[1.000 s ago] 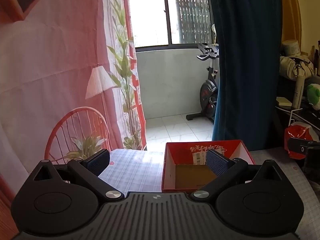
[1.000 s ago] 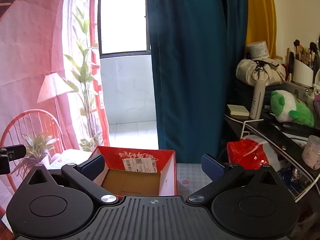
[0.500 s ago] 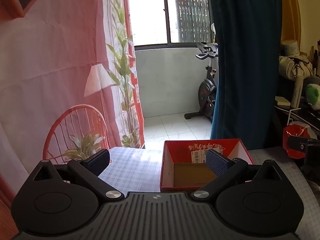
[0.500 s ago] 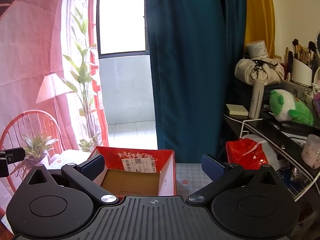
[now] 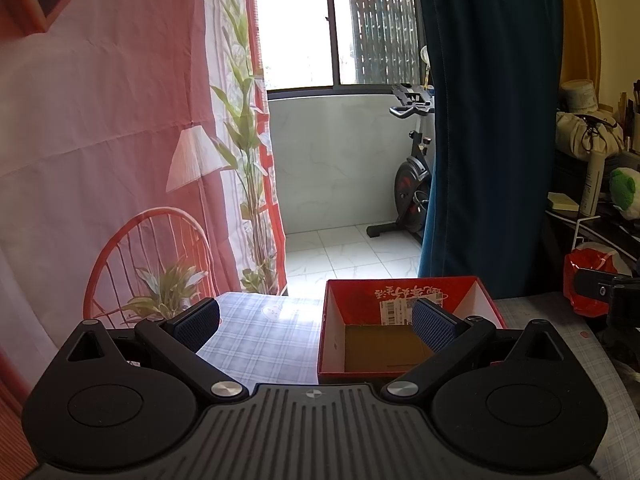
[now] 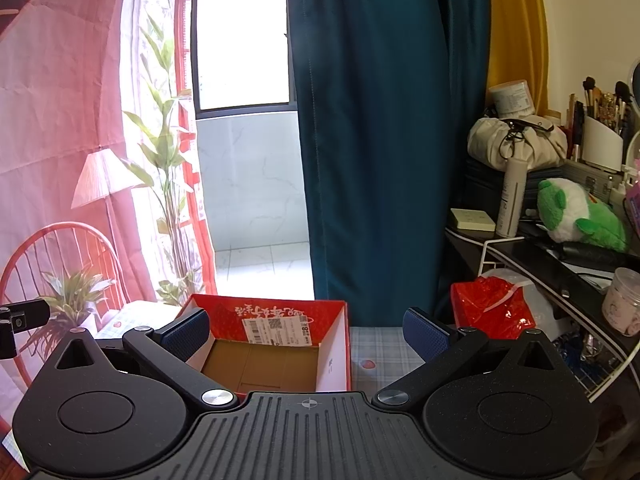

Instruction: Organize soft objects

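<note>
The left gripper (image 5: 316, 326) is held level above the near edge of the table (image 5: 260, 340), its blue-padded fingers (image 5: 198, 322) spread wide with nothing between them; its right finger overlaps the view of the box (image 5: 404, 336). The right gripper (image 6: 306, 332) is held the same way, wide open and empty, its left finger in front of the box's near-left corner. The box, red outside with white inner walls and a brown cardboard floor, sits open on the checked tablecloth (image 6: 380, 352); its visible floor is bare, and a shipping label (image 6: 276, 330) is stuck inside its far wall. The only soft toy in view, a green and white plush (image 6: 576, 220), lies on the dark side shelf (image 6: 560, 264) to the right, well apart from the box and above table level. Near it stand a white bottle (image 6: 512, 200), a beige drawstring bag (image 6: 516, 140), a pad of yellow notes (image 6: 472, 218) and a holder of brushes (image 6: 600, 140). A red plastic bag (image 6: 492, 308) sits below the shelf edge, just beyond the right gripper's right finger. Behind the table hang a blue curtain (image 6: 380, 120) and a pink printed curtain (image 5: 100, 120); an exercise bike (image 5: 412, 176) stands on the balcony.
</note>
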Demonstrator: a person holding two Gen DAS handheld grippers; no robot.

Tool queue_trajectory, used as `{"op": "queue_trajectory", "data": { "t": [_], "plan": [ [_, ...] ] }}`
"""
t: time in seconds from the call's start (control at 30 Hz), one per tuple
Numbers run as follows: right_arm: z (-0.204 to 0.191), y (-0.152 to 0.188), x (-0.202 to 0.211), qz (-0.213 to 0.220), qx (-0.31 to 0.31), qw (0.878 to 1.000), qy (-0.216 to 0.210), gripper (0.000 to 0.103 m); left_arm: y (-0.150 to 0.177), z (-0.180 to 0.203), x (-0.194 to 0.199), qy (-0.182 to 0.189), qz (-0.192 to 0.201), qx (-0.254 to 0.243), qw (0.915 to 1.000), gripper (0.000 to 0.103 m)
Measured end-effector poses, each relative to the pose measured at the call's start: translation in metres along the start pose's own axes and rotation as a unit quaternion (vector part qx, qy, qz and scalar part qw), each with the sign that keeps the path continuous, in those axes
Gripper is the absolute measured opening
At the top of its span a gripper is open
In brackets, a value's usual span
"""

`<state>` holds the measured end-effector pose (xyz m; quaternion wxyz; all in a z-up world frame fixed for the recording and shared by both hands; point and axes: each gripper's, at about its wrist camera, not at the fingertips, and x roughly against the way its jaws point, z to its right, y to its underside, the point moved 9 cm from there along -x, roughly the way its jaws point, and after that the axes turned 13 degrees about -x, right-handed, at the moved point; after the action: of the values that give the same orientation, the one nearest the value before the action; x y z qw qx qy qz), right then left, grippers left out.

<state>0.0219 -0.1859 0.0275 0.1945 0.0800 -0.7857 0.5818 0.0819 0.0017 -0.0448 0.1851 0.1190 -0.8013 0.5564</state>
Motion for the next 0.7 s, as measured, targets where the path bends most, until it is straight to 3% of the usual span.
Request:
{"op": "queue_trajectory", "data": {
  "t": [0.7],
  "plan": [
    [0.0003, 0.0, 0.0001, 0.0, -0.001, 1.0, -0.001, 0.103, 0.0023, 0.003, 0.0008, 0.002, -0.001, 0.001, 1.0, 0.103]
  ]
}}
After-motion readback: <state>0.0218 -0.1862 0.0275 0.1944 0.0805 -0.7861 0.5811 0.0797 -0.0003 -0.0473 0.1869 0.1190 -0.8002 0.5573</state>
